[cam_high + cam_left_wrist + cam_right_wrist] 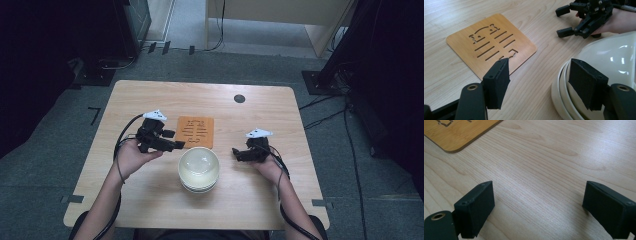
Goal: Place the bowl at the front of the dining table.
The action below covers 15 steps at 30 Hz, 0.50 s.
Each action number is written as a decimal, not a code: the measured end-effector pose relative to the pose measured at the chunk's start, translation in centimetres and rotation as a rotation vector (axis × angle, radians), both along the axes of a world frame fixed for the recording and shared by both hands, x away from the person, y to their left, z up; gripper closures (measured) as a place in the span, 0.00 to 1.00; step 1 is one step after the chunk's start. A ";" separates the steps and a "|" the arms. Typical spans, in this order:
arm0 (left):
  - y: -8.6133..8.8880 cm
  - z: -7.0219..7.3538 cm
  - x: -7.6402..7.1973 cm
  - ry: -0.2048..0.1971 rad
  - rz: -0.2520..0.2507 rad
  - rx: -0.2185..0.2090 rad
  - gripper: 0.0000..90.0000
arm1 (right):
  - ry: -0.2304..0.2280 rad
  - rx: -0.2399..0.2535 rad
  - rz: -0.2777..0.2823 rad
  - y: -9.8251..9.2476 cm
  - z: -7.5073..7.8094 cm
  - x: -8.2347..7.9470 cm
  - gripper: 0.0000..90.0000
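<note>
The left tool [176,145] is open and holds nothing. The stack of white bowls [199,169] sits just to its right, nearer than the right tool [236,153], also open and empty.

In the left gripper view the stack of white bowls [599,65] ran off the right and bottom edges, and one black jaw covered part of its rim, so couldn't count the bowls there. Right gripper view cut the wooden trivet [456,132] down to one corner, cutouts mostly gone. From the high view the trivet's cutout pattern was too small to make out
</note>
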State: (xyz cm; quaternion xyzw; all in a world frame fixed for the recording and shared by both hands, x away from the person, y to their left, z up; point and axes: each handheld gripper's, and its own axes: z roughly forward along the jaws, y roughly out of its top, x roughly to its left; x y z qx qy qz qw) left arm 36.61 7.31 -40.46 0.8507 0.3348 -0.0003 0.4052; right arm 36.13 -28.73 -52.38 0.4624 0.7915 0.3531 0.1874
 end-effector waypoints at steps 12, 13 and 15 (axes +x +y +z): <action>-0.1 1.0 -0.5 -0.007 -0.008 -0.029 0.36 | 0.000 0.001 -0.001 0.0 0.0 0.0 0.11; -0.1 1.1 -0.5 -0.001 -0.010 -0.036 0.36 | 0.000 0.001 -0.001 0.0 0.0 0.0 0.11; -0.2 1.2 -0.5 0.005 -0.013 -0.040 0.36 | 0.000 0.001 -0.001 0.0 0.0 0.0 0.11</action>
